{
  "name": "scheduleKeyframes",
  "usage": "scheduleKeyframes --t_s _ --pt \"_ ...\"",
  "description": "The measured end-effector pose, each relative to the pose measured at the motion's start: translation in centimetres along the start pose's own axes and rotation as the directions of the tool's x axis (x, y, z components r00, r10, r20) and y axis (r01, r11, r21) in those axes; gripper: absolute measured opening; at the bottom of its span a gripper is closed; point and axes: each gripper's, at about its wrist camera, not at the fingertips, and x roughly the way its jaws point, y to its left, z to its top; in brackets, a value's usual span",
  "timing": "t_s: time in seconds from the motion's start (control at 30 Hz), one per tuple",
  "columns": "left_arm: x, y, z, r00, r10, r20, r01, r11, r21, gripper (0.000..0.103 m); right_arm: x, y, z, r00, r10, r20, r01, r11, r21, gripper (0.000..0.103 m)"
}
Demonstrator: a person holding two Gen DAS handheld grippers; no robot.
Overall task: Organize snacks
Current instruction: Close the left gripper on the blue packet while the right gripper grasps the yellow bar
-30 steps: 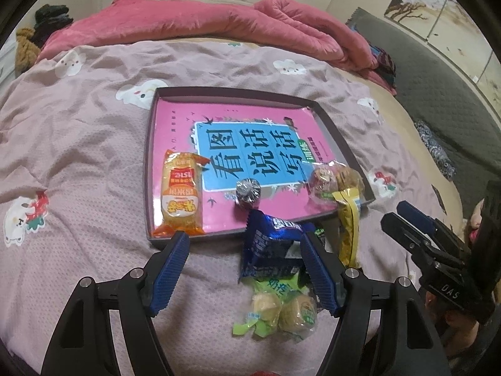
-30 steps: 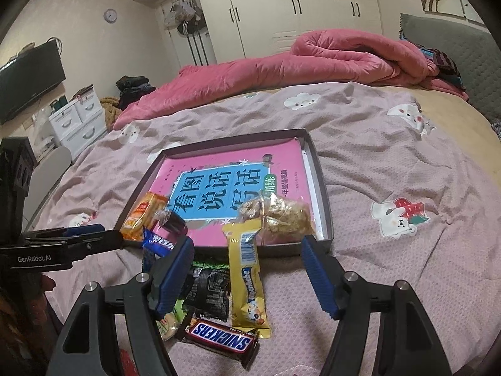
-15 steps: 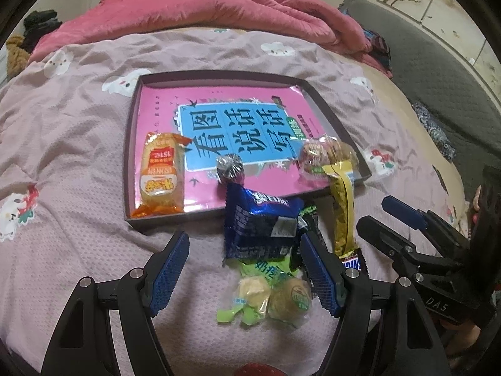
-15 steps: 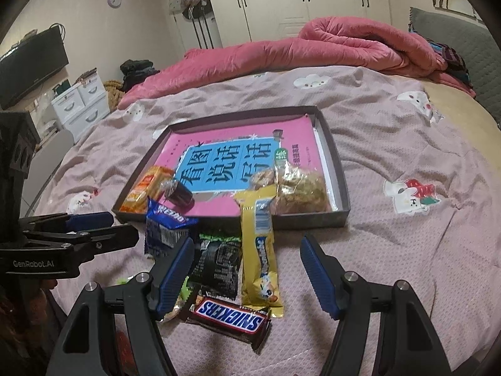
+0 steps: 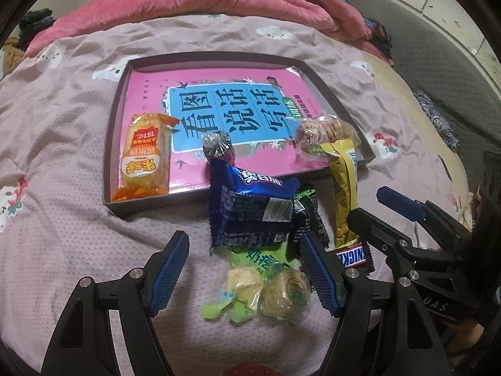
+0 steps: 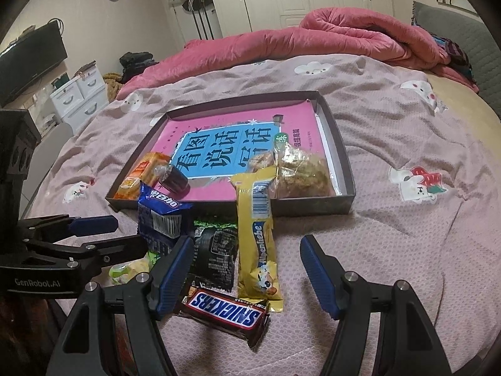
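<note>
Showing green pastry packs [image 5: 260, 285] left view only, Snickers bar [image 6: 224, 310] whole in right, both fingers spread, empty.

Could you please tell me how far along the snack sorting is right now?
Partly done: the orange packet, a foil-topped cup and a clear cookie bag lie in the box. Nothing is in hand; the left gripper and right gripper hang open over the pile. Left on the bed: blue packet, black packet, yellow bar, Snickers, green pastry bag.
</note>
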Motion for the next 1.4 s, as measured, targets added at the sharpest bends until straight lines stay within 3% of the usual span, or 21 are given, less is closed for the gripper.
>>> scheduleKeyframes --t_s 0.13,0.23,0.53,0.6,0.97,1.13,1.23,1.4 --pt "0.4 0.1 0.0 1.000 -0.006 0.001 0.006 1.000 -0.010 0.075 0.5 -0.1 -0.1 1.000 -0.002 -0.009 0.002 1.000 -0.009 0.069" --pt "0.6 0.3 0.1 1.000 -0.016 0.006 0.016 1.000 -0.022 0.075 0.9 -0.2 -0.2 1.000 -0.002 -0.015 0.002 1.000 -0.008 0.062" --pt "1.2 0.1 0.1 1.000 -0.028 0.004 0.028 0.999 -0.022 0.075 2.3 -0.1 -0.7 0.998 0.000 -0.055 -0.002 0.999 -0.036 0.034" --pt "1.4 0.0 0.2 1.000 -0.031 0.003 0.031 0.999 -0.021 0.075 2.4 -0.3 -0.7 0.998 0.018 -0.062 -0.020 0.999 -0.027 0.021" --pt "2.6 -0.2 0.9 1.000 -0.021 0.000 0.021 0.999 -0.040 0.075 2.2 -0.3 -0.6 0.999 0.021 -0.040 -0.022 0.999 -0.031 0.015" --pt "3.7 0.2 1.2 0.997 -0.079 -0.006 0.078 0.992 -0.097 0.075 2.1 -0.6 -0.5 0.999 0.023 -0.034 -0.023 1.000 -0.015 0.014" --pt "4.1 -0.1 1.3 0.997 -0.072 -0.015 0.071 0.993 -0.094 0.075 2.1 -0.6 -0.5 0.999 0.023 -0.031 -0.023 1.000 -0.019 0.014" --pt "4.4 0.1 1.4 0.997 -0.073 -0.009 0.072 0.992 -0.103 0.067 2.1 -0.5 -0.5 0.999 0.028 -0.025 -0.029 0.999 -0.022 0.013"
